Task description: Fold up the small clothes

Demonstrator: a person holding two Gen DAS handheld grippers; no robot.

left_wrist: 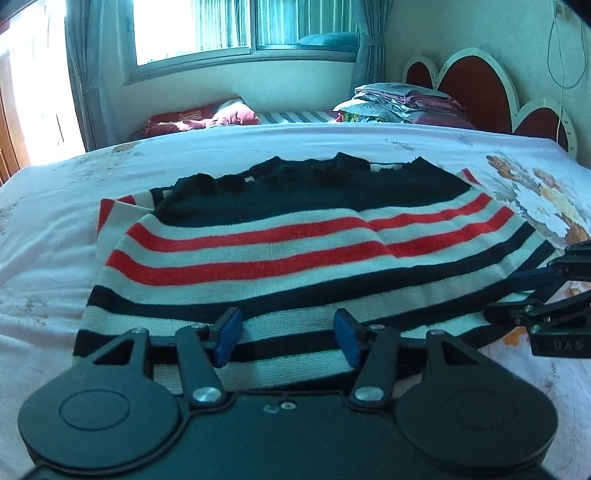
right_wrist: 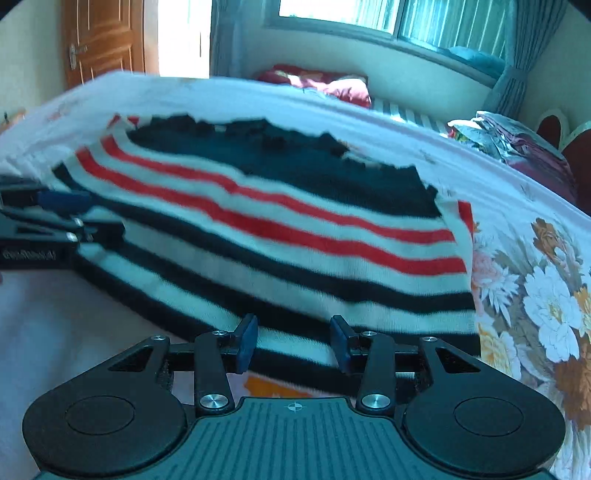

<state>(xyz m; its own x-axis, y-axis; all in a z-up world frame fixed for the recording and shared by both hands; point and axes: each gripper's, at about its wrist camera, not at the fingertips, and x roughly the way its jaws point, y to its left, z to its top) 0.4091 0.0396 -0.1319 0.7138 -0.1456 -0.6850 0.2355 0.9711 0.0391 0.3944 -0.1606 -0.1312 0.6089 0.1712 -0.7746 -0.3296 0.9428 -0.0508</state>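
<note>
A small striped knit garment lies flat on the bed, dark at the far end, with red, white and navy stripes toward me. It also shows in the right wrist view, blurred. My left gripper is open over the garment's near hem, blue pads apart. My right gripper is open over the near hem close to the garment's right corner. The right gripper shows at the right edge of the left wrist view. The left gripper shows at the left edge of the right wrist view.
The bed has a white sheet with flower prints. A pile of folded clothes and a red pillow lie at the far side. A red headboard, a window and a wooden door stand beyond.
</note>
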